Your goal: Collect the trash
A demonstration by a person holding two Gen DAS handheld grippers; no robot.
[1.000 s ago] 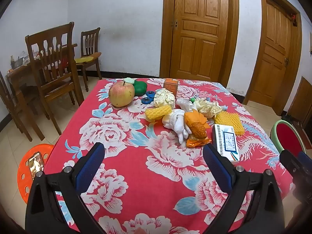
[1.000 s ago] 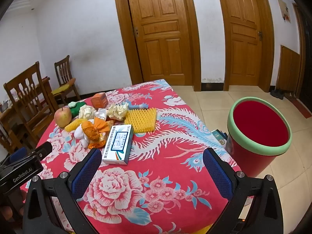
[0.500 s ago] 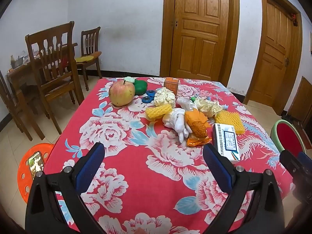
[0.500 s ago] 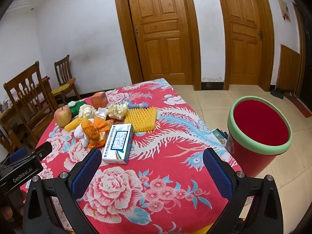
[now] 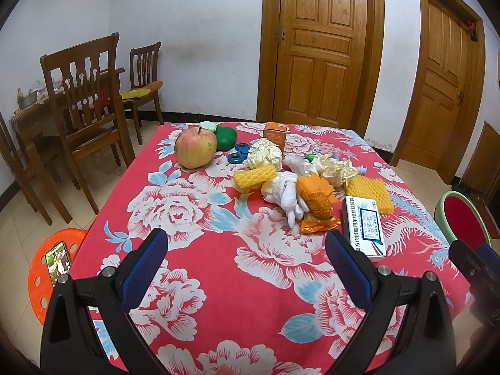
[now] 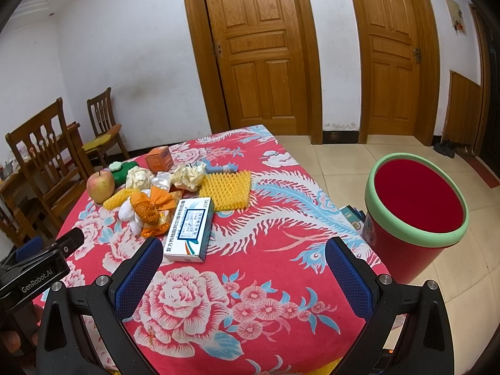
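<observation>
On the bench, left to right, lie an apple, crumpled paper, foam netting, a white glove, an orange wrapper and a medicine box; the red bin stands on the floor just past the bench's right edge. The left hand-held gripper hangs empty with its jaws spread wide, and so does the right hand-held gripper. The first pick seems not yet begun. Best to start with the right one on the nearest box, closing across its narrow sides, then carry it over the bin's rim before releasing. The apple looks like food, likely not trash.
</observation>
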